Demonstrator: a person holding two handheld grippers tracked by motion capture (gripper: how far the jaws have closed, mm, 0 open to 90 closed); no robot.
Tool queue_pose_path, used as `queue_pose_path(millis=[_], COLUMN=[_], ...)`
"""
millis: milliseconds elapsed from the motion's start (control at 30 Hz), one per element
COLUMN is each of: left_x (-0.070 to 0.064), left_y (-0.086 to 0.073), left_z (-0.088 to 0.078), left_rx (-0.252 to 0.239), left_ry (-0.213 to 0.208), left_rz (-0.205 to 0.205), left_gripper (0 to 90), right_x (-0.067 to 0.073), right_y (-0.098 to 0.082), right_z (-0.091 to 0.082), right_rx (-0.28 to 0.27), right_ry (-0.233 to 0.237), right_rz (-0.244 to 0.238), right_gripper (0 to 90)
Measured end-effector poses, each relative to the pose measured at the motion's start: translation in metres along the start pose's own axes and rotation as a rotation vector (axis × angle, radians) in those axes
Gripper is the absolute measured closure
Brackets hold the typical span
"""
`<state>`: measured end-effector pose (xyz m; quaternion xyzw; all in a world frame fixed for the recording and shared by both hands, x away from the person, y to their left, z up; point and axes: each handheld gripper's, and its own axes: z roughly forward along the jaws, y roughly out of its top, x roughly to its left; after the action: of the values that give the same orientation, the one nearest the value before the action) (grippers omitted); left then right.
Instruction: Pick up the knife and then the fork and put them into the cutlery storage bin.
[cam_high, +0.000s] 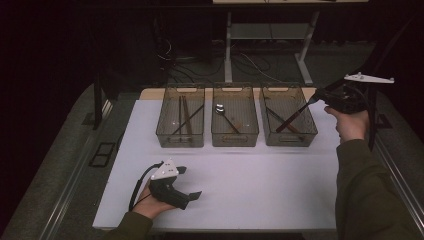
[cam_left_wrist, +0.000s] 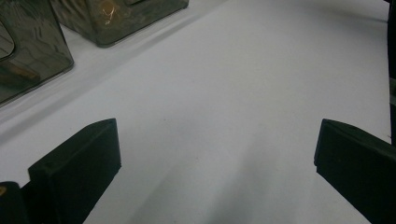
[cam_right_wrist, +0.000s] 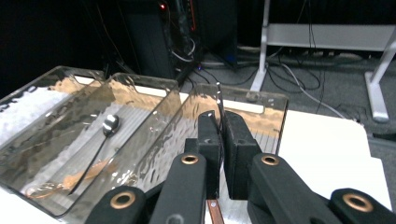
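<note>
White tabletop: right gripper (cam_high: 314, 98) clamps a knife (cam_high: 290, 120) over the right bin (cam_high: 310, 131).

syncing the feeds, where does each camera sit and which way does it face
High view: above the person's side, facing forward and down on the table; shows forearms and both grippers.
Left gripper view: rides the left gripper, low over the table; shows open jaws.
Right gripper view: rides the right gripper, over the right bin, clamping a knife.
Shared: the spoon.
</note>
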<state>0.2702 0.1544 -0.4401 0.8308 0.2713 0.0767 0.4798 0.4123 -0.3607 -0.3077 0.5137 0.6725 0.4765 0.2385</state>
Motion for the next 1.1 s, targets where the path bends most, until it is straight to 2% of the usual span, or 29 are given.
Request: queue_pose_path(millis=[167, 267, 467, 733, 800, 900, 1000, 1100], left_x=[-0.001, -0.001, -0.001, -0.001, -0.001, -0.002, -0.002, -0.001], left_y=[0.0, 0.001, 0.001, 0.001, 0.001, 0.001, 0.001, 0.001], left_z=[-0.001, -0.001, 0.0, 0.001, 0.001, 0.001, 0.002, 0.002], left_rx=[0.001, -0.001, 0.001, 0.006, 0.007, 0.011, 0.011, 0.017], left_ry=[-0.005, -0.008, -0.017, -0.022, -0.023, -0.025, -0.025, -0.026], left_rz=[0.004, 0.005, 0.003, 0.001, 0.002, 0.003, 0.004, 0.01], left_gripper=[0.0, 0.0, 0.0, 0.0, 0.0, 0.0, 0.0, 0.0], right_x=[-0.001, 0.001, 0.002, -0.004, -0.006, -0.011, -0.015, -0.021], right_y=[-0.005, -0.008, -0.012, -0.018, -0.018, -0.02, -0.023, -0.027], right_z=[0.018, 0.027, 0.036, 0.047, 0.049, 0.052, 0.059, 0.066], right_rx=[0.043, 0.077, 0.11, 0.139, 0.144, 0.144, 0.154, 0.155], right_ry=[0.005, 0.003, 0.026, 0.052, 0.055, 0.045, 0.002, -0.022], right_rz=[0.011, -0.003, 0.014, 0.031, 0.049, 0.057, 0.041, 0.04], right_gripper=[86.5, 86.5, 86.5, 86.3, 86.1, 85.4, 83.3, 82.0])
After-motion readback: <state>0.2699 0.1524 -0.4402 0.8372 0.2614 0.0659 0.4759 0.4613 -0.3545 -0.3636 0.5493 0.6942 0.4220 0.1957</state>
